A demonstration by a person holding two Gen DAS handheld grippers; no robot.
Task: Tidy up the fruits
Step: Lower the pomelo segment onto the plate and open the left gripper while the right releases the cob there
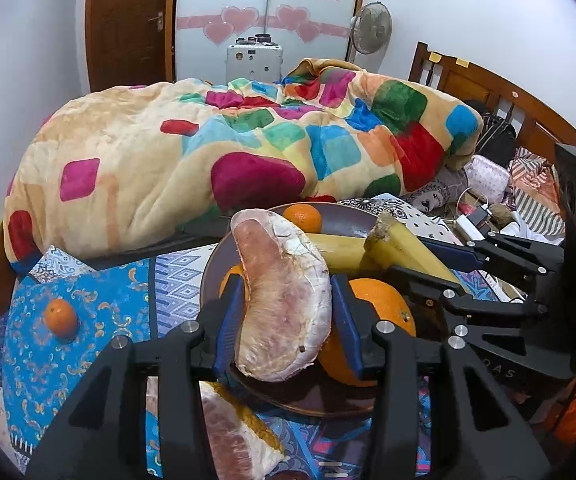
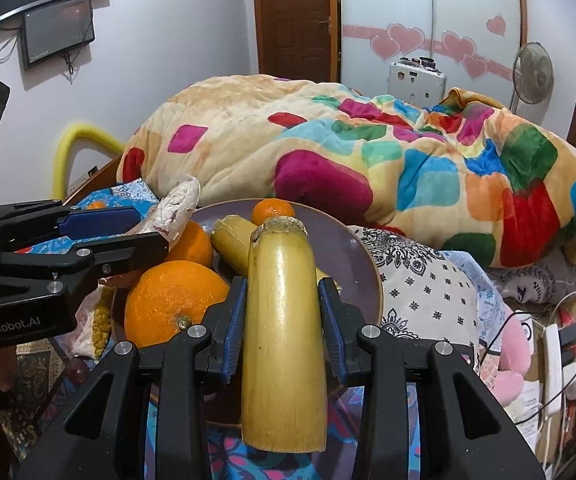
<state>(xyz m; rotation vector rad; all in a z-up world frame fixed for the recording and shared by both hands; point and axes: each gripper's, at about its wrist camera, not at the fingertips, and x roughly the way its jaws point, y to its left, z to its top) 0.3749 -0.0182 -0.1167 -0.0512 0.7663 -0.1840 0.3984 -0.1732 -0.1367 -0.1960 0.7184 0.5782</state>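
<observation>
Shown together, both grippers hold fruit over a dark round plate (image 2: 372, 280) on a patterned cloth (image 1: 99, 304). Left gripper (image 1: 285, 316): its blue-padded fingers (image 1: 229, 320) are closed on a peeled pomelo segment (image 1: 283, 292), which stands upright between them, its lower end above the near rim of the plate. Right gripper (image 2: 283, 316): its fingers (image 2: 332, 320) clamp a yellow sugarcane piece (image 2: 283, 332) lengthwise, the cut end pointing away over the plate.

Already lying in the plate, judged as finished work: a large orange (image 2: 173, 300) just left of the right gripper's fingers, a second orange (image 2: 191, 242) behind it, a small mandarin (image 2: 272, 210) at the far rim, and a second sugarcane piece (image 2: 231, 240) beyond the fingertips.

Still outside the plate: a mandarin (image 1: 60, 317) on the cloth well to the left of the left gripper's fingers, and another pomelo segment (image 1: 235, 436) below and just in front of them.

Progress appears past halfway; two held pieces await release and at least two loose pieces remain.
</observation>
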